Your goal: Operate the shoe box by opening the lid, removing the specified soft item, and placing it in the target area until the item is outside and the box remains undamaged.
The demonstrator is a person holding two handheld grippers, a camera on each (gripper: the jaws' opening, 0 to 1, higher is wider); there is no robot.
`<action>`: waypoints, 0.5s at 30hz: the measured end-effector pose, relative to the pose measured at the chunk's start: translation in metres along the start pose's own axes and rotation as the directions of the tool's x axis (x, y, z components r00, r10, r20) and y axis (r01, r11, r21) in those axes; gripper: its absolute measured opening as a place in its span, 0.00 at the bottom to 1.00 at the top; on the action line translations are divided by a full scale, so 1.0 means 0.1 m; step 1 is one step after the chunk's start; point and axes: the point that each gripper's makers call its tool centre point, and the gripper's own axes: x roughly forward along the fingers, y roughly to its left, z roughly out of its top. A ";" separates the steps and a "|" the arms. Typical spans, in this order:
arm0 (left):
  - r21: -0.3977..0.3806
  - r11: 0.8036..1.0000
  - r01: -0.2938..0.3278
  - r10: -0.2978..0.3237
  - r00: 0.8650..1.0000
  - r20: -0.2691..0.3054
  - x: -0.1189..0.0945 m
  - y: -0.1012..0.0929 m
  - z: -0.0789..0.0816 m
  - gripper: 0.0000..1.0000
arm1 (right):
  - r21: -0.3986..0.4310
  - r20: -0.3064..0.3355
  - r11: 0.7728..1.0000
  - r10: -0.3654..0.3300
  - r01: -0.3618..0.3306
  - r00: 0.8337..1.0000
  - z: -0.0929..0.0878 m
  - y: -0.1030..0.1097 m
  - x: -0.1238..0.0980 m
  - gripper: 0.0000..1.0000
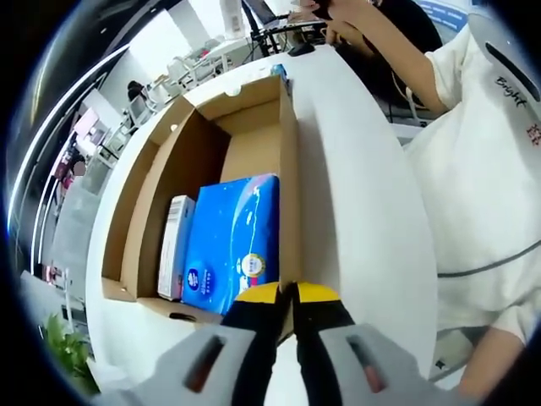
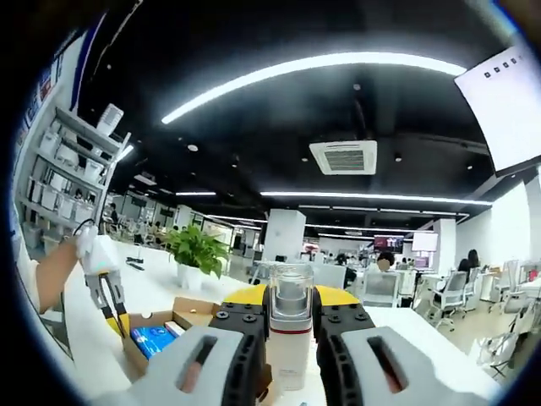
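The cardboard shoe box (image 1: 199,152) lies open on the white table (image 1: 363,186). Inside it are a blue soft tissue pack (image 1: 232,241) and, against its left side, a narrow white carton (image 1: 175,245). My left gripper (image 1: 287,293) is at the box's near right corner, its yellow-tipped jaws shut on the top edge of the right wall. In the right gripper view the box (image 2: 156,334) sits low left, with the blue pack (image 2: 152,340) showing and the left gripper (image 2: 114,315) held by a hand at its edge. My right gripper (image 2: 290,296) is shut on a white bottle (image 2: 290,338) with a clear cap.
A person in a white shirt (image 1: 482,169) stands close at the table's right side. A potted plant (image 2: 199,249) stands on the table beyond the box. Office desks and chairs (image 2: 448,296) fill the background. The table's rounded edge runs just past the box's left side.
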 end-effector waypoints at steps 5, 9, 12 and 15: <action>-0.005 1.000 -0.002 0.002 1.000 0.003 0.00 0.00 0.00 0.05 | -0.046 0.042 0.999 -0.022 0.024 0.999 0.13 -0.16 -0.12 0.19; -0.005 1.000 0.000 0.000 1.000 0.000 0.00 0.00 0.00 0.05 | -0.060 0.014 0.998 0.011 -0.010 1.000 0.21 -0.27 -0.23 0.19; -0.005 1.000 0.001 -0.001 1.000 0.004 0.00 -0.01 0.00 0.05 | 0.024 0.060 1.000 0.016 -0.018 0.998 0.33 -0.37 -0.38 0.19; -0.004 1.000 0.001 -0.001 1.000 0.000 0.00 0.00 0.00 0.05 | 0.012 0.111 0.999 -0.042 0.041 0.993 0.39 -0.55 -0.50 0.19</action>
